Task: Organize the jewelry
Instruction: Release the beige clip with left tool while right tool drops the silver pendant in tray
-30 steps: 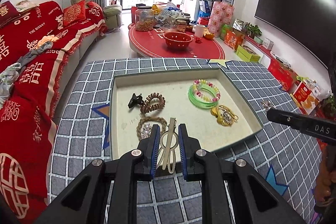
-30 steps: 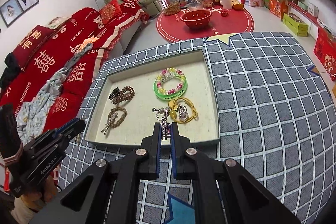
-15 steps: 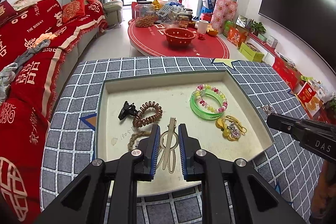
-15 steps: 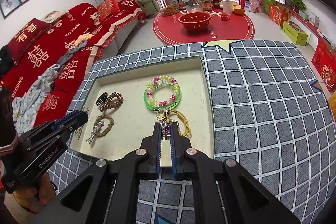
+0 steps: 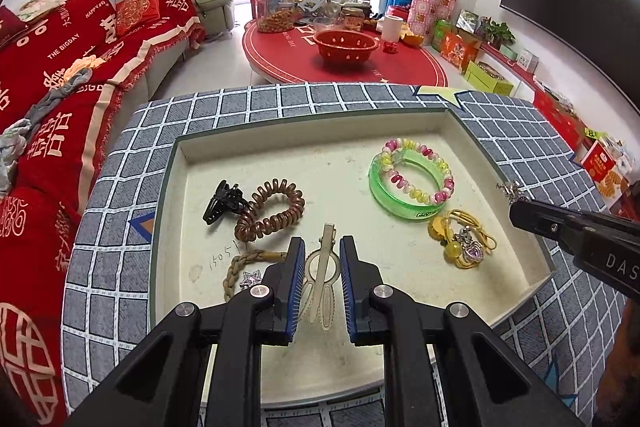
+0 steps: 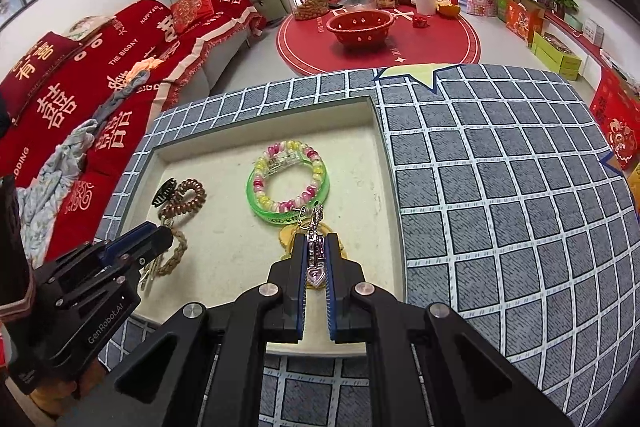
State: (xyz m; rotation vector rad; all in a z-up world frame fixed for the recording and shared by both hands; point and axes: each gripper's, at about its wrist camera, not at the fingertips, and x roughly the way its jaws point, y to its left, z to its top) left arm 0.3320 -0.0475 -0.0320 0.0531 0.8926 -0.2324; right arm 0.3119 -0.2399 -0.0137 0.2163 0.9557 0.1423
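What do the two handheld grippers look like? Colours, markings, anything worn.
Both are matte black plastic with angular linkage arms and round silver pivot screws. The left gripper and right gripper have blue ribbed pads on the inner finger faces. White lettering on the bodies: "GenRobot.AI" on the left one, "DAS" partly visible on the right. No cables show. A dark sleeve with a pale cuff is on the left side.

Two black plastic grippers: left gripper (image 5: 322, 261), right gripper (image 6: 316, 259). Angular ribbed arms, round silver screws (image 5: 380, 291) at the joints, blue ridged pads (image 6: 301, 267) lining the fingers. White lettering on the sides — "GenRobot.AI" on one body, "DAS" on the other. Dark red sleeve cuff (image 6: 14, 267) at the frame edge.
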